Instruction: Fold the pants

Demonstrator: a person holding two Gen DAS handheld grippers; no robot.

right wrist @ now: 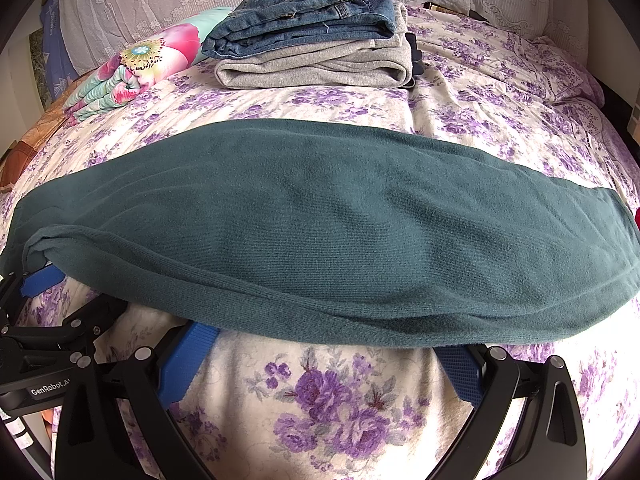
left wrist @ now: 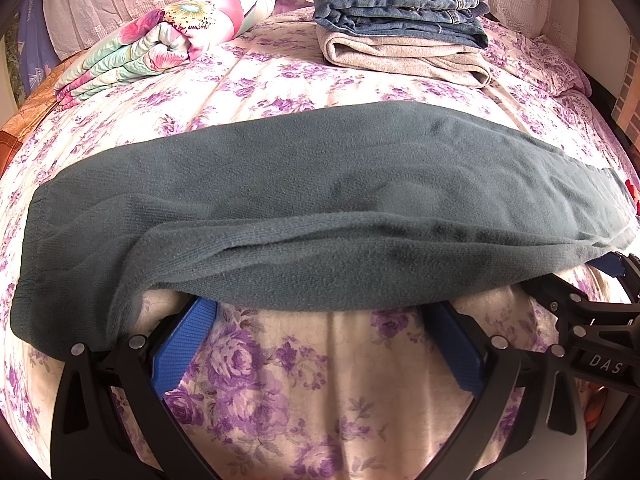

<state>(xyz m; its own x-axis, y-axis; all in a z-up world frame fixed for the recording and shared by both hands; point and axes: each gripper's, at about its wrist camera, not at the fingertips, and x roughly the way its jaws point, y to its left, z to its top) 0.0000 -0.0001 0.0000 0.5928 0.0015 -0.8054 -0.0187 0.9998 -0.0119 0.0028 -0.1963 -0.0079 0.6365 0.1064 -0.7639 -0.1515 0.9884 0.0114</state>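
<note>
Here, green pants (left wrist: 320, 200) over both spread tools

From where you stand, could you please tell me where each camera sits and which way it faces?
Left wrist view: on the left gripper, low at the bed's near edge, facing across the green pants toward the folded pile; the right gripper shows at right.
Right wrist view: on the right gripper, same direction; the left gripper shows at left.
Shared: pants, pile, flowered quilt, floral bedsheet; both grippers' jaws stand wide apart, tips under the pants' edge.
</note>
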